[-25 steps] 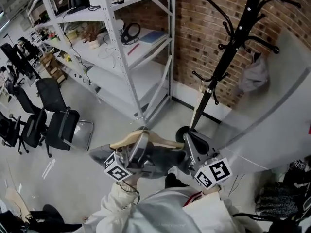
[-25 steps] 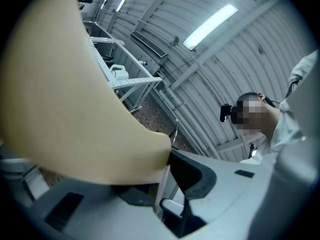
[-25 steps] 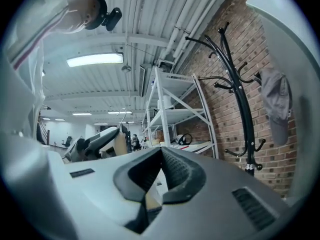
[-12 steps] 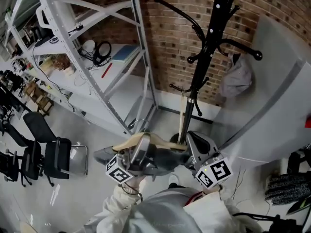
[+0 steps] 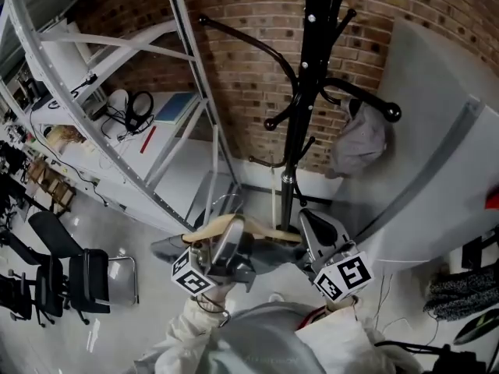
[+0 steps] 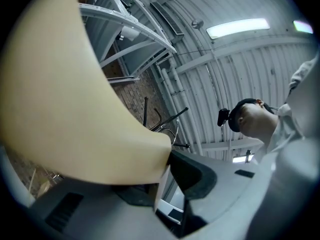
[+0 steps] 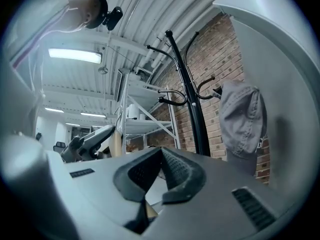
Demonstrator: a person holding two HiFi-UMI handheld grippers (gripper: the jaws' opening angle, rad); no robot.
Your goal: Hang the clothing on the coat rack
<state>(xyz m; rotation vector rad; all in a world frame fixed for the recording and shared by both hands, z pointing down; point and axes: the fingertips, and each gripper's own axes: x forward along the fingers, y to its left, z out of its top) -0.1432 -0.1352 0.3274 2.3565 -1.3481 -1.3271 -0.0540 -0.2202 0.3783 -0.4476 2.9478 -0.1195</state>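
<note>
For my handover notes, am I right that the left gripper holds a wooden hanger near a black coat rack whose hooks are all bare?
Not quite: the hooks are not all bare. The right gripper view shows a grey cloth item hanging on the black coat rack. The left gripper does hold the wooden hanger.

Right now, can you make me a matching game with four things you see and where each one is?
Things:
1. wooden hanger
2. grey cloth
3. headphones
4. coat rack

Places:
A. lying on the white shelf
B. hanging from a hook of the rack
C. clamped in the left gripper
D. standing in front of the brick wall

Pairs: 1-C, 2-B, 3-A, 4-D
</note>
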